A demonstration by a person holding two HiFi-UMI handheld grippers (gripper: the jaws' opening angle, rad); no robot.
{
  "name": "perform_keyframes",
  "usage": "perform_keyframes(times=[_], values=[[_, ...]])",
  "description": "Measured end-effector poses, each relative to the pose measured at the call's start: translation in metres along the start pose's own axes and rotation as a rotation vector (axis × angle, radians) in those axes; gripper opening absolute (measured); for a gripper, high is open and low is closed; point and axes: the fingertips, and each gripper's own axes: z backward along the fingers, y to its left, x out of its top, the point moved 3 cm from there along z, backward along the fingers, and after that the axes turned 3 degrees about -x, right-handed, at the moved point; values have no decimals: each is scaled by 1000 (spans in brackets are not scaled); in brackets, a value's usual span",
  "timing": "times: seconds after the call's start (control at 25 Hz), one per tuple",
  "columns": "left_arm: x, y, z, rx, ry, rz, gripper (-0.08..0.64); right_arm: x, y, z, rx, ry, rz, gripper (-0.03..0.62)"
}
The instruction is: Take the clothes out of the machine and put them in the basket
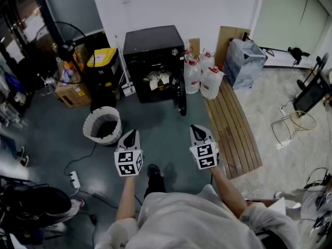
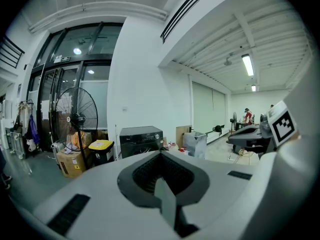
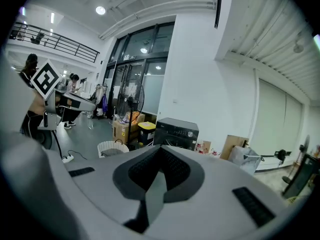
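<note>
The black machine [image 1: 154, 56] stands against the far wall with its door [image 1: 181, 96] swung open. Light-coloured clothes [image 1: 158, 80] lie inside it. A white woven basket [image 1: 102, 124] sits on the floor to its front left, with something dark inside. My left gripper [image 1: 132, 135] is held just right of the basket, jaws shut and holding nothing. My right gripper [image 1: 196, 129] is level with it, further right, also shut and holding nothing. Both point toward the machine [image 2: 141, 138], which is still some way off. The right gripper view shows the machine [image 3: 176, 132] and basket [image 3: 113, 148] ahead.
A yellow-lidded bin [image 1: 102, 59], a cardboard box [image 1: 72, 93] and a standing fan [image 1: 58, 39] are left of the machine. Several water jugs [image 1: 205, 77] and a slatted wooden board [image 1: 234, 129] lie to its right. A power strip [image 1: 75, 179] and cable lie on the floor at near left.
</note>
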Motion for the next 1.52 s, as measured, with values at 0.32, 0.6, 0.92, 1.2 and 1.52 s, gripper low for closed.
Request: perform_keyframes(times=[0.32, 0.6, 0.92, 1.2, 1.52], values=[[11, 50, -61, -22, 4, -1, 18, 14, 0, -69, -14, 25, 7, 21], [20, 128, -130, -35, 7, 24, 18, 46, 14, -166, -16, 35, 22, 21], [55, 217, -225, -70, 11, 29, 18, 98, 9, -284, -49, 47, 24, 21], [90, 282, -302, -104, -12, 8, 18, 136, 3, -377, -81, 33, 21, 21], [112, 320, -376, -139, 1, -20, 18, 143, -11, -447, -97, 61, 1, 21]])
